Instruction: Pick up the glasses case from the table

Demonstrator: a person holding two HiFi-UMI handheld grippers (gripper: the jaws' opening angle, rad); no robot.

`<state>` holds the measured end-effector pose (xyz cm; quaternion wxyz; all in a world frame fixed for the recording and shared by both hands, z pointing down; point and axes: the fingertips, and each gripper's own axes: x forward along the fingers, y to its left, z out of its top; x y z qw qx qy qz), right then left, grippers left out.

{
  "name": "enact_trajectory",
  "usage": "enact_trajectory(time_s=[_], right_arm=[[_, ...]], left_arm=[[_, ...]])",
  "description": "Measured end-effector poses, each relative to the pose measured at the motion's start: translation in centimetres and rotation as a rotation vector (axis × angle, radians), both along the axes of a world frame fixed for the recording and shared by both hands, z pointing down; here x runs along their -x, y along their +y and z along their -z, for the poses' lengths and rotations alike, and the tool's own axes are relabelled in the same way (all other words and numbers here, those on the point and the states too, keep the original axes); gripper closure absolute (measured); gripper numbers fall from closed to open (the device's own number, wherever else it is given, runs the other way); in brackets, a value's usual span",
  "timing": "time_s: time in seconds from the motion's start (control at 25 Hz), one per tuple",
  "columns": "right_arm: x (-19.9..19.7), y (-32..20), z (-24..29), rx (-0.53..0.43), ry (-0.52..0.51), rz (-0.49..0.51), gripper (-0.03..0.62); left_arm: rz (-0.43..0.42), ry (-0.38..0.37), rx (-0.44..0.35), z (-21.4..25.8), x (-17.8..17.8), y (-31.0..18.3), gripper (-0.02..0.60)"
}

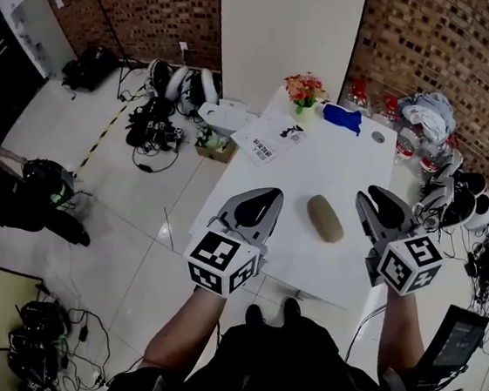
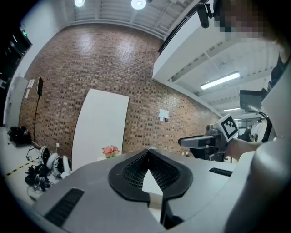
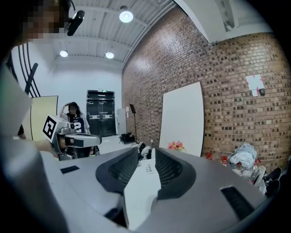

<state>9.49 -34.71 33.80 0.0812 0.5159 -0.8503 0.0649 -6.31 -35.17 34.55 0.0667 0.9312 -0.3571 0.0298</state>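
Tools ride in both of the person's hands at the near end of a long white table (image 1: pixel 346 161), and the soft, oblong, olive-brown glasses case (image 1: pixel 324 218) lies flat on the table between them, untouched. In the head view the case sits near the front edge, with the left tool (image 1: pixel 267 198) to its left over the table's side edge and the right tool (image 1: pixel 374 195) just beside it on the right. The left tool (image 2: pixel 148 152) has its jaws together at the tips, with nothing caught between them; only bare table shows through the hollow behind the tips. The right tool (image 3: pixel 152 152) has its jaws a narrow slit apart, also with nothing in them. At the far end of the table stand a small pot of pink and orange flowers (image 1: pixel 304 89), a crumpled blue cloth (image 1: pixel 342 119) and a printed white paper sheet (image 1: pixel 271 138). A tall white board (image 1: pixel 295 27) leans on the brick wall behind.
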Motion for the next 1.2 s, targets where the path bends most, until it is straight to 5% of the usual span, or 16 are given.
enact_trajectory(time_s=[0.52,0.76,1.2], right_arm=[[-1.4,-7.9,-20.8,0.438,0.108,0.09,0.261],[-1.0,-7.5,-30.2,0.596,0.203,0.137,0.258],[-0.8,-7.1,-36.2,0.675,0.294,0.102,0.258]], left_arm=[[0.13,-0.153,0.312,-17.8,-1.6,-8.2,0.561],[0.115,-0.206,0.475,-26.8,-3.1,-8.3,0.548],[0.106,-0.231,0.526,-30.8,-3.3,-7.8,0.548]])
